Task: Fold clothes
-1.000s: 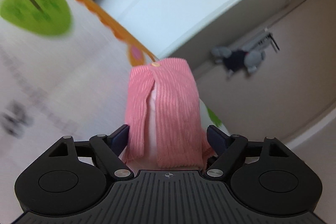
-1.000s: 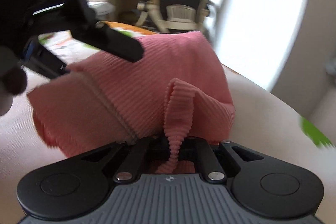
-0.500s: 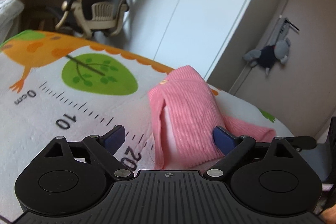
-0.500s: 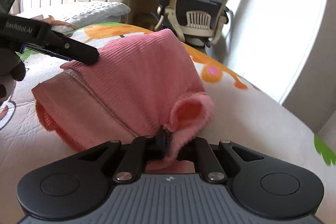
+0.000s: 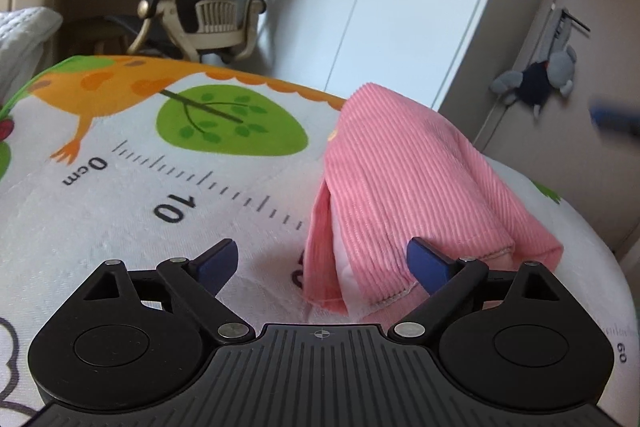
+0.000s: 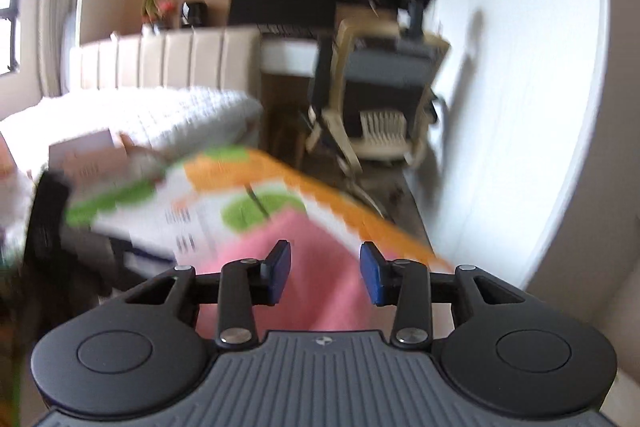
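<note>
The pink garment (image 5: 416, 187) lies folded on the printed mat (image 5: 120, 211). Both the left gripper (image 5: 322, 261) and right gripper (image 6: 325, 273) have jaws spread, pinching nothing.

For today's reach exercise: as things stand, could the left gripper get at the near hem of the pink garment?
Probably yes. The left gripper is open, and the pink garment lies on the printed mat with its hem just ahead between the fingers; nothing blocks it.

Both grippers — left (image 5: 322, 261), right (image 6: 325, 275) — fingers apart
</note>
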`<action>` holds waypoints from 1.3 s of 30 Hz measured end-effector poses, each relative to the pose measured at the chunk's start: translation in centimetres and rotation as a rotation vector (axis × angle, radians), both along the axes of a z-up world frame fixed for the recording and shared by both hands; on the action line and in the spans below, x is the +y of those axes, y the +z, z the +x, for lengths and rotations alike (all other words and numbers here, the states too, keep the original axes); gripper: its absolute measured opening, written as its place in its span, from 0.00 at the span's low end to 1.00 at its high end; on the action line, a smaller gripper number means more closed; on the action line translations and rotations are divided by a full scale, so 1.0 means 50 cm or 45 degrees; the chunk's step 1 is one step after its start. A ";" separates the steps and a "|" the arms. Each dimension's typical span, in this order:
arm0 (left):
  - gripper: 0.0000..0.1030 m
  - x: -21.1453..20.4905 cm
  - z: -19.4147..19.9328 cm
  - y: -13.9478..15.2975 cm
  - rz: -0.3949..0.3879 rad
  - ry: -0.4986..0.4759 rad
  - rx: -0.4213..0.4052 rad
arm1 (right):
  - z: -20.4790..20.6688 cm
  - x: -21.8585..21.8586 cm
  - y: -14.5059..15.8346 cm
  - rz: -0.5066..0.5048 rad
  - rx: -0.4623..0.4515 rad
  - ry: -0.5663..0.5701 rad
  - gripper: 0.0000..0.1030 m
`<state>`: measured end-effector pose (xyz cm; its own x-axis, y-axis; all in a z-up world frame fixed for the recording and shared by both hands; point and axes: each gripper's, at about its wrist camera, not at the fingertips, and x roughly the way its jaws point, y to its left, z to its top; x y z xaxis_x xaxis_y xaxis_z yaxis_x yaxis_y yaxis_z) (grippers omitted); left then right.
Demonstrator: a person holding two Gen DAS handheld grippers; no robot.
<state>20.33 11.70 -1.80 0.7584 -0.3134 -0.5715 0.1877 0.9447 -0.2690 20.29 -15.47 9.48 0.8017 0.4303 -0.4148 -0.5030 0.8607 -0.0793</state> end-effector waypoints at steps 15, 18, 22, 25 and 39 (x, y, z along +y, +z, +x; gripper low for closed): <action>0.94 0.014 -0.025 0.013 0.049 0.028 -0.004 | 0.158 0.127 -0.135 -0.040 0.227 -0.003 0.41; 0.94 0.023 -0.029 0.027 0.037 0.045 -0.032 | 0.086 0.078 -0.106 -0.007 0.155 -0.012 0.50; 0.94 0.043 -0.034 0.078 0.005 0.098 -0.128 | 0.044 0.063 -0.153 -0.057 0.247 -0.018 0.50; 0.96 0.031 -0.011 0.105 0.003 0.094 -0.157 | 0.024 0.094 -0.220 -0.153 0.274 0.005 0.50; 0.97 -0.008 -0.008 -0.004 0.260 -0.023 0.015 | -0.007 0.012 -0.162 -0.077 0.149 -0.050 0.59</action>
